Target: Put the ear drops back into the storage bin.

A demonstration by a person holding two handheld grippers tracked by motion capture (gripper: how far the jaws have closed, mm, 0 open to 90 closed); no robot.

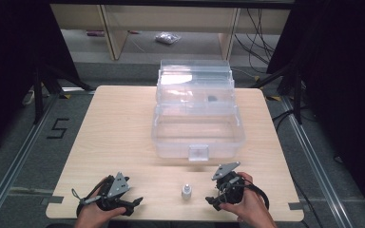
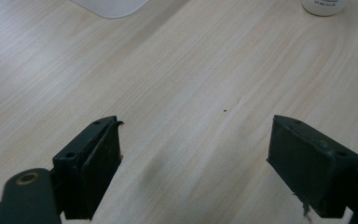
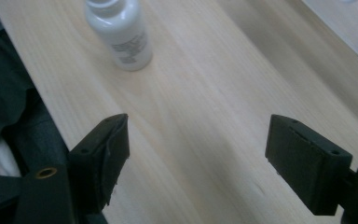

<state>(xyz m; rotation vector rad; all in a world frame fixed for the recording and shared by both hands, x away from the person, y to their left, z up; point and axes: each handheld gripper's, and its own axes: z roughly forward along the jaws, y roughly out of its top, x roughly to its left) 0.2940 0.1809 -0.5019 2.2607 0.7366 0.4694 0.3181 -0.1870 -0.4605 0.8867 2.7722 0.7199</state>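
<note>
two open tools (image 1: 135, 203) (image 1: 213, 201), one bottle (image 1: 186, 191), one clear box (image 1: 197, 128)

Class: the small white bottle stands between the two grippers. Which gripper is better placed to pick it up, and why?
Probably the right gripper: the white bottle stands nearer it, and its open jaws point toward the bottle. The left gripper is also open but farther off.

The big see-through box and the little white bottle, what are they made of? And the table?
The clear storage box looks like glossy transparent plastic: the table shows through its walls. The small white bottle seems to be smooth opaque plastic with a printed label. The table looks like pale wood or wood-patterned laminate, going by its grain lines.
</note>
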